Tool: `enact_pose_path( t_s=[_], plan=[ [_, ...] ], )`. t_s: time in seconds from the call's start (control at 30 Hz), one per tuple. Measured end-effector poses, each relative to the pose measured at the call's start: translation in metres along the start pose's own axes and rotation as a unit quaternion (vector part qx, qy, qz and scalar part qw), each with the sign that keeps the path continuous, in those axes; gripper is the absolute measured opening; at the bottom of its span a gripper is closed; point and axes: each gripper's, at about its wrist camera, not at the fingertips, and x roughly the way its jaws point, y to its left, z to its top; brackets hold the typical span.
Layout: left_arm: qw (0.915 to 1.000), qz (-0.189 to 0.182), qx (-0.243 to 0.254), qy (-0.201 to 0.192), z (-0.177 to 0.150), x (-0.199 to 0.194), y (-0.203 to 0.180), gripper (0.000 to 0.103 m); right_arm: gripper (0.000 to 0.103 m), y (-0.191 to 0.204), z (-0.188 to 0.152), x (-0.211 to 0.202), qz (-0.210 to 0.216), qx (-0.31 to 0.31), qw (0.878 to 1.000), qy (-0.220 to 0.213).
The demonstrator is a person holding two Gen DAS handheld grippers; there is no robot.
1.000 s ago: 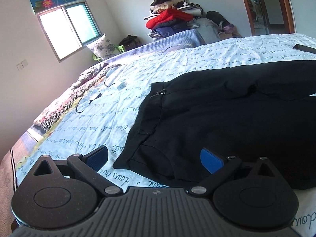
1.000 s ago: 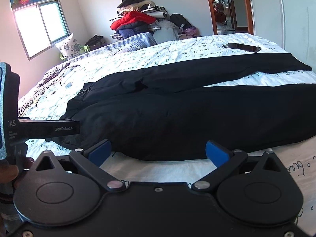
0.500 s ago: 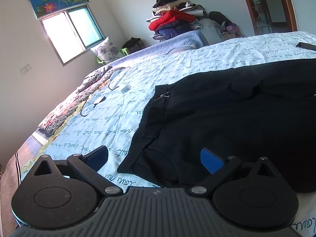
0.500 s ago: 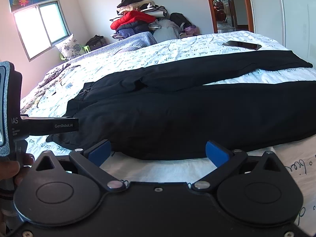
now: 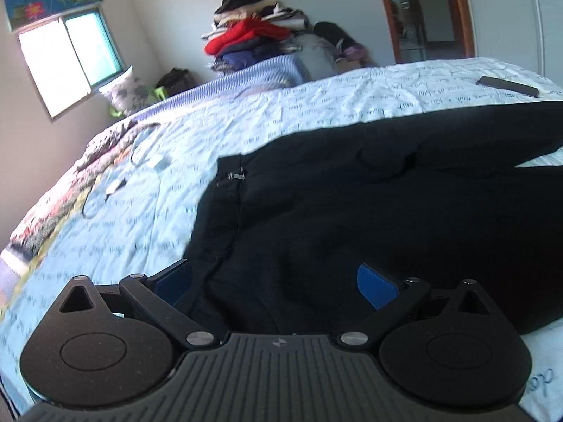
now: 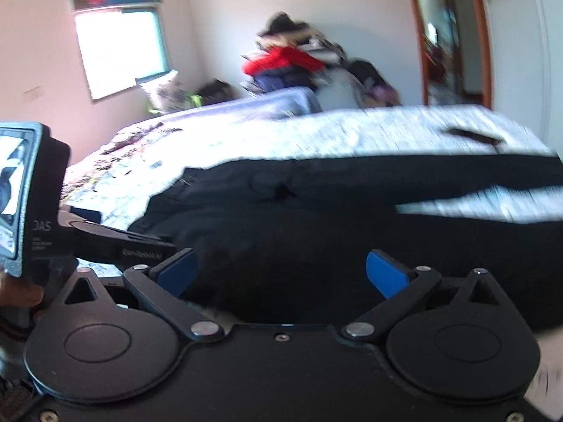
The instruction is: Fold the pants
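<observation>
Black pants (image 5: 369,211) lie flat on the bed (image 5: 316,112), waist toward the window side, 2 legs running off to the right with a wedge of sheet between them. No fold made yet, as far as I can judge.

My left gripper (image 5: 278,281) is spread wide, nothing held. Its jaws straddle the near waist corner of the pants: the left pad sits at the fabric edge, the right pad over black cloth. I cannot tell whether either pad touches the cloth.

My right gripper (image 6: 281,269) is likewise wide apart and empty, low over the near leg, further along toward the cuffs. That view is motion-blurred, so contact is uncertain there too. The left unit's body shows at the left edge of that view.

Step in hand: approach for the 1st grasp, both grippers on the near edge.

Next move, in my judgement: lower both sets of jaws onto the near edge, pinch the full thickness of the fabric, then lift and carry the near leg over onto the far leg. Needs both pinches at matching height or the cloth will skew.

Note: dark phone (image 5: 506,86) lies on the sheet beyond the far leg, well apart from the fold path.
</observation>
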Motion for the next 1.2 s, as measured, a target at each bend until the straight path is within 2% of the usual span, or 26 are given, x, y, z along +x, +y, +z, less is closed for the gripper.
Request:
enact_pose_path(
  t_s=[0.1, 0.17, 0.23, 0.27, 0.37, 0.47, 0.63, 0.77, 0.93, 1.0, 1.07, 1.2],
  plan=[
    [0.9994, -0.034, -0.007, 0.007, 0.015, 0.023, 0.024, 0.102, 0.103, 0.006, 0.021, 0.020, 0.014, -0.059, 0.998, -0.016],
    [0.9961, -0.079, -0.029, 0.024, 0.029, 0.046, 0.048, 0.102, 0.103, 0.007, 0.036, 0.041, 0.025, -0.085, 0.996, -0.026],
    [0.9924, -0.109, -0.045, 0.034, 0.044, 0.073, 0.073, 0.100, 0.103, 0.006, 0.053, 0.070, 0.045, -0.115, 0.992, -0.014],
    [0.9921, -0.114, -0.043, 0.032, 0.051, 0.086, 0.082, 0.100, 0.103, 0.004, 0.061, 0.084, 0.050, -0.119, 0.992, -0.009],
    [0.9962, -0.083, -0.019, 0.017, 0.076, 0.127, 0.105, 0.099, 0.103, -0.007, 0.089, 0.134, 0.100, -0.120, 0.988, 0.016],
    [0.9940, -0.105, -0.015, 0.025, 0.096, 0.171, 0.128, 0.098, 0.103, -0.018, 0.112, 0.192, 0.131, -0.118, 0.982, 0.068],
    [0.9808, -0.188, 0.004, 0.051, 0.118, 0.240, 0.146, 0.099, 0.102, -0.028, 0.131, 0.277, 0.130, -0.165, 0.970, 0.123],
    [0.9735, -0.220, 0.035, 0.050, 0.118, 0.273, 0.143, 0.096, 0.101, -0.042, 0.141, 0.330, 0.148, -0.160, 0.961, 0.170],
    [0.9570, -0.278, 0.056, 0.060, 0.116, 0.302, 0.136, 0.096, 0.101, -0.051, 0.145, 0.364, 0.169, -0.173, 0.949, 0.202],
    [0.9531, -0.292, 0.051, 0.063, 0.117, 0.311, 0.135, 0.097, 0.100, -0.052, 0.145, 0.378, 0.176, -0.191, 0.940, 0.221],
    [0.9473, -0.310, 0.037, 0.070, 0.120, 0.320, 0.137, 0.099, 0.090, -0.053, 0.143, 0.386, 0.191, -0.201, 0.930, 0.241],
    [0.9350, -0.346, 0.008, 0.076, 0.121, 0.334, 0.145, 0.099, 0.086, -0.053, 0.140, 0.400, 0.208, -0.215, 0.916, 0.269]
  ],
)
